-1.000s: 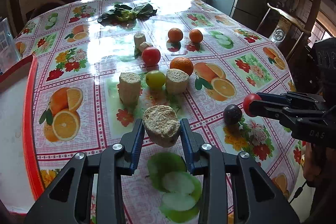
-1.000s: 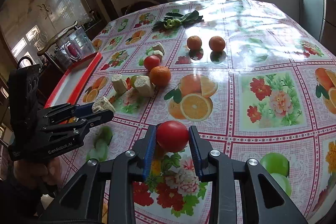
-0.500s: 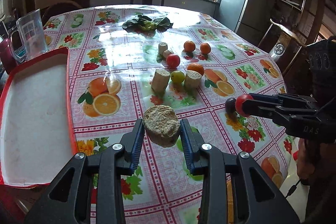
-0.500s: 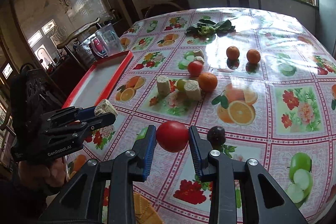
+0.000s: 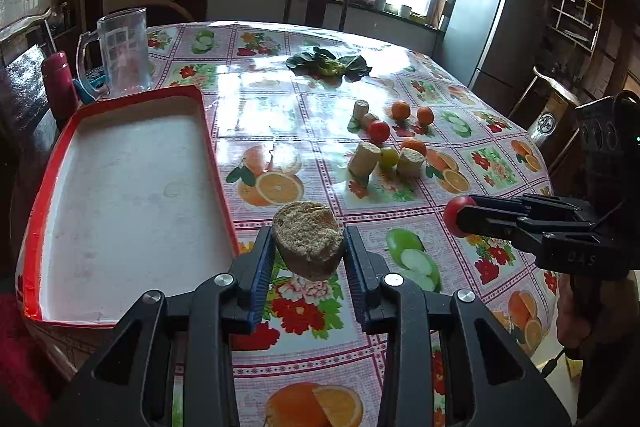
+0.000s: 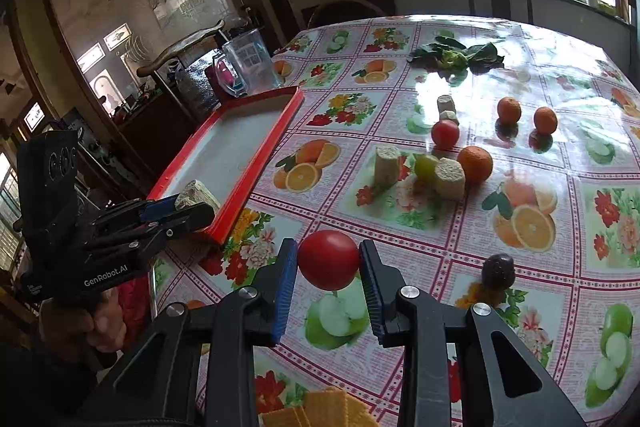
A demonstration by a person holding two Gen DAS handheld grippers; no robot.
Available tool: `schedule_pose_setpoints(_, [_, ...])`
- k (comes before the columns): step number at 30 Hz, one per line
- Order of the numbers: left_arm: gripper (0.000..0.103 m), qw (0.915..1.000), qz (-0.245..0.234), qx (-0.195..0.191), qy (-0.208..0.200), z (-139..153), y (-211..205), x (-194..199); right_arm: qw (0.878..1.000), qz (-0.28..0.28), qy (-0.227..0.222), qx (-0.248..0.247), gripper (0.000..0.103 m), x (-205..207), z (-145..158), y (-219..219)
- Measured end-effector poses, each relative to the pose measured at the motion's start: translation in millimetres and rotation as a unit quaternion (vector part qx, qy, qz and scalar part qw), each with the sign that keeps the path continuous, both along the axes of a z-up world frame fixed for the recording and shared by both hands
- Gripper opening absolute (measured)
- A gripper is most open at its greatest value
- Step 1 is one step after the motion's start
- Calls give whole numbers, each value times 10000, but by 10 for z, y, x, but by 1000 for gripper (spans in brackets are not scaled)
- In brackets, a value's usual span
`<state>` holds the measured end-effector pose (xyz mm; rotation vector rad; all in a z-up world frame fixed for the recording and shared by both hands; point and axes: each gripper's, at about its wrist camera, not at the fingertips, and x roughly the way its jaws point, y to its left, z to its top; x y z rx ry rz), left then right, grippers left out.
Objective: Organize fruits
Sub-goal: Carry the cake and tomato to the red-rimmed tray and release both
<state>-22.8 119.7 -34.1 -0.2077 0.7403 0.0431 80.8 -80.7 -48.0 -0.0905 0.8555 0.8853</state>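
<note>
We've got a red tomato (image 6: 329,259) clamped in the right tongs (image 6: 329,267) and a rough tan corn-cob chunk (image 5: 309,239) clamped in the left tongs (image 5: 309,259); both are lifted clear of the worktop (image 5: 280,107). Grip width on both has held steady through the last second.

What changed: a second ago both views sat over the fruit cluster, and the red tray (image 5: 208,131) was only a sliver at the left. Now the tray fills the left side of the left view, empty white floor showing. So we're mid-carry towards it, and the left load hangs just beside its near rim.

Still on the worktop: dark plum (image 6: 498,270) near the right tongs, then two cob pieces, a green fruit (image 6: 426,166), an orange (image 6: 475,164), another tomato (image 6: 445,134), and two small oranges farther back. Whether the small pale bits behind that tomato are more cob, we can't quite tell.

Judgement: the tray has taken nothing yet, so we're early in the task. Next comes the drop, which needs clearance over the rim.
</note>
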Motion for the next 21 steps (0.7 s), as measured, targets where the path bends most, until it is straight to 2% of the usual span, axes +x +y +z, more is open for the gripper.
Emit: schedule_pose_setpoints(21, [32, 9958, 916, -59, -68, 10, 811, -439, 9957, 905, 44, 195, 32, -195, 128, 1013])
